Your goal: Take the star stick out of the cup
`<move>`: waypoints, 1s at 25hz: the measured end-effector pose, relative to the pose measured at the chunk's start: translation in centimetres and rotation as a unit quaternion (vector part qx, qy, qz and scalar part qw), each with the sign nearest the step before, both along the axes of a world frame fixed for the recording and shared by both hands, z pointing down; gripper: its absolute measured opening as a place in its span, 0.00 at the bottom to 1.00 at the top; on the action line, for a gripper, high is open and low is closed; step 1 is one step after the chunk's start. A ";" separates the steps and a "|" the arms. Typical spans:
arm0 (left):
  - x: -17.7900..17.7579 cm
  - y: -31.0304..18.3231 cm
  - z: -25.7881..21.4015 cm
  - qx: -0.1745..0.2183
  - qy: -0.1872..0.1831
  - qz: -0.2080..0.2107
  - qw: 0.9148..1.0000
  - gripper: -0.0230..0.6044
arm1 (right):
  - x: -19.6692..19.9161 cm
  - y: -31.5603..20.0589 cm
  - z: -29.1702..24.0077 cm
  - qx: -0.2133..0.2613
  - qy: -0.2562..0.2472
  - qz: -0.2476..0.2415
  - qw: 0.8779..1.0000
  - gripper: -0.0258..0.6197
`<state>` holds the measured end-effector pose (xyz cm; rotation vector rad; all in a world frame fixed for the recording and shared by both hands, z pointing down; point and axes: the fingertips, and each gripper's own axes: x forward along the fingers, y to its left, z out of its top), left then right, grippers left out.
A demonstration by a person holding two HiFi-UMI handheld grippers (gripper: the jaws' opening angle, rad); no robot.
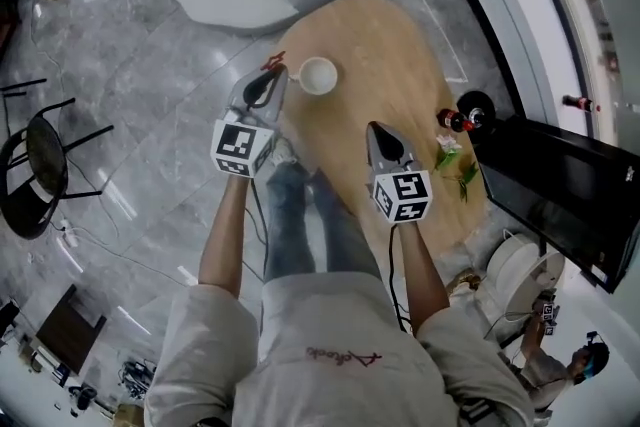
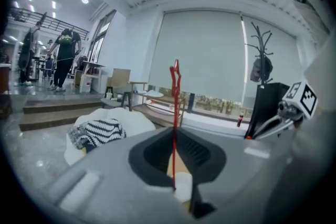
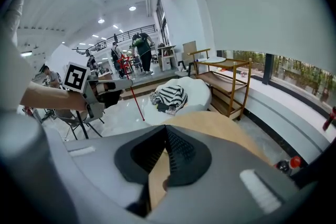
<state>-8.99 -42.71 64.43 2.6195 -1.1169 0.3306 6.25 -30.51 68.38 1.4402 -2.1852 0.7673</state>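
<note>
shirt: a grey, soft cloth shirt is seen nearest the head camera, with 2 bare forearms reached forward from it.
left gripper: its jaws are drawn narrow and pinched on the star stick; a smooth grey moulded shell and ribbed black pads are shown in its own view.
star stick: a thin, stiff red rod with a small flat shape at its top is gripped low on the shaft and held upright. In the right gripper view its lower end is seen free in the air, so it is judged clear of the cup.
cup: round, white and glossy, it is stood on the table just right of the left gripper's tip; nothing is made out inside it.
table: an oval top of pale, matt wood.
right gripper: its jaws are closed tip to tip on nothing, above the table and apart from the cup.
bottle: small and dark, with a red cap, placed near the table's right edge.
step: the stick is judged lifted out, so the task is nearly done.
next move: the stick would need to be carried away level, with the pinch kept firm, since so thin a rod could swivel between the pads.
</note>
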 end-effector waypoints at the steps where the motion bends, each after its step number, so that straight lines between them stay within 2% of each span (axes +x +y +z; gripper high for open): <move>1: -0.6 0.2 -0.5 -0.002 -0.002 -0.002 1.000 0.05 | 0.0 -0.1 -0.6 0.006 0.003 0.003 1.000 0.04; 5: -1.7 1.4 -3.4 0.004 -0.010 -0.002 1.000 0.05 | -0.2 -1.0 -3.2 0.027 0.007 0.018 0.999 0.04; 13: -1.5 2.6 -11.9 0.018 -0.017 -0.003 1.000 0.05 | -1.2 -4.2 -11.8 0.089 -0.011 0.021 0.996 0.04; 25: -1.2 3.0 -27.1 0.096 -0.010 -0.003 0.995 0.05 | -2.6 -7.5 -28.7 0.212 -0.010 -0.002 0.977 0.04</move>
